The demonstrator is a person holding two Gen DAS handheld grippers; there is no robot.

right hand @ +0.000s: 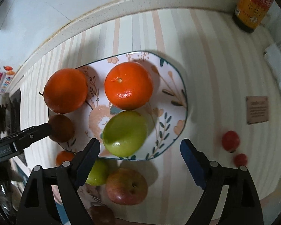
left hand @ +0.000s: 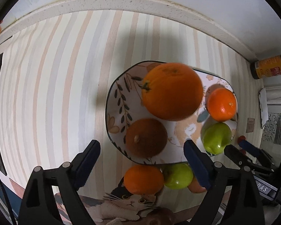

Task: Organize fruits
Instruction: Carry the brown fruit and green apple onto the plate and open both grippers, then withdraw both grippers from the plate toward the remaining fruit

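A floral plate (left hand: 118, 93) (right hand: 176, 86) holds a big orange (left hand: 171, 91) (right hand: 65, 90), a small orange (left hand: 222, 104) (right hand: 128, 85), a brown kiwi (left hand: 146, 136) (right hand: 62, 128) and a green apple (left hand: 216, 137) (right hand: 125, 133). My left gripper (left hand: 142, 150) is open just above the kiwi. My right gripper (right hand: 140, 148) is open above the green apple; it also shows in the left wrist view (left hand: 238, 150). On the cloth in front of the plate lie an orange (left hand: 143, 180) (right hand: 64, 157), a second green apple (left hand: 178, 176) (right hand: 98, 172) and a red apple (right hand: 126, 186).
Two small red tomatoes (right hand: 230, 140) (right hand: 240, 159) lie right of the plate. A yellow-labelled jar (left hand: 269, 66) (right hand: 252, 3) stands at the back right by the wall ledge (left hand: 121, 1). A brown card (right hand: 257, 109) lies on the striped cloth (left hand: 46, 93).
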